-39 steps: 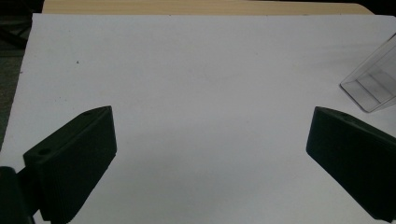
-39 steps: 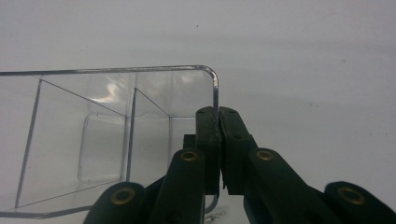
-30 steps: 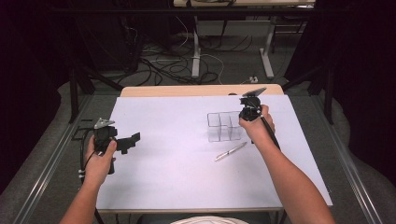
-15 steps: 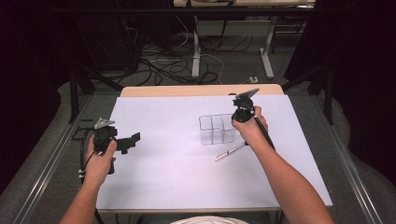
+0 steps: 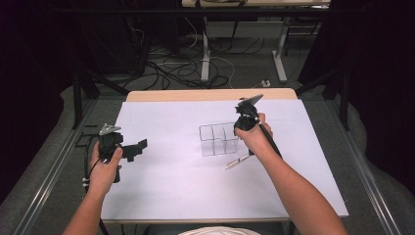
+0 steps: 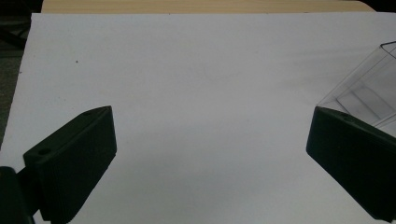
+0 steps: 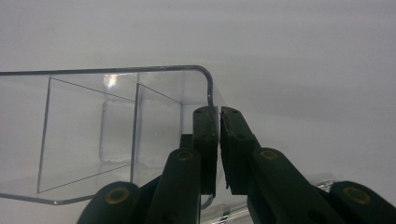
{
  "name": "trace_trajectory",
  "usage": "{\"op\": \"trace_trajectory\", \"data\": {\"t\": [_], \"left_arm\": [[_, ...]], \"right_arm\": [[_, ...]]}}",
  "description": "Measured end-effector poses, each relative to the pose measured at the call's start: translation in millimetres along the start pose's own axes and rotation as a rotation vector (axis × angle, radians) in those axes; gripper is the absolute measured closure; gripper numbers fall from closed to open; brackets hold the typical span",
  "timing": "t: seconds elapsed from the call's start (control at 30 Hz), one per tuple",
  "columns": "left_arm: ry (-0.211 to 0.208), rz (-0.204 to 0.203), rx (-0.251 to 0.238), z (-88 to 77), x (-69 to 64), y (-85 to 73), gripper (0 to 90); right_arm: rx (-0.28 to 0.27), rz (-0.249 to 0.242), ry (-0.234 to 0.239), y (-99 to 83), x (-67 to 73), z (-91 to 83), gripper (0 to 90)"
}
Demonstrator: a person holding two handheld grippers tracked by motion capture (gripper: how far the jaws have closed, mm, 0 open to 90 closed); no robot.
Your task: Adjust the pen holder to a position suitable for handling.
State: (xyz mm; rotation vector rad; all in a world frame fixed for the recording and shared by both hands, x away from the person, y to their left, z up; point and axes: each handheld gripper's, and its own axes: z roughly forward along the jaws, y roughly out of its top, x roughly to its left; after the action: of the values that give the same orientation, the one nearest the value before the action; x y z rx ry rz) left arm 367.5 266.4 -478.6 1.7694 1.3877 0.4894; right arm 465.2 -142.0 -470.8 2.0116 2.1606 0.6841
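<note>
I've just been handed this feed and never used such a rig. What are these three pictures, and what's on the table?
A person holds hand tongs in each hand. The high view looks down on the white table; the other two views ride on the tongs. The right tongs are shut on the wall of a clear plastic box with compartments. The left tongs stand open over bare table, holding nothing. A pen lies beside the box, near the right hand.
</note>
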Motion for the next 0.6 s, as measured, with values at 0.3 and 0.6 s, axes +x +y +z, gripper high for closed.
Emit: {"op": "trace_trajectory", "data": {"t": [0.3, 0.6], "left_arm": [[0.002, 0.002, -0.002, 0.9, -1.0, -0.4, 1.5], [0.001, 0.005, 0.005, 0.7, -0.9, -0.2, 1.5]], "right_arm": [[0.015, 0.016, 0.024, -1.9, 0.5, -0.1, 84.5], [0.061, 0.035, 0.055, -2.8, 0.7, -0.6, 83.0]]}}
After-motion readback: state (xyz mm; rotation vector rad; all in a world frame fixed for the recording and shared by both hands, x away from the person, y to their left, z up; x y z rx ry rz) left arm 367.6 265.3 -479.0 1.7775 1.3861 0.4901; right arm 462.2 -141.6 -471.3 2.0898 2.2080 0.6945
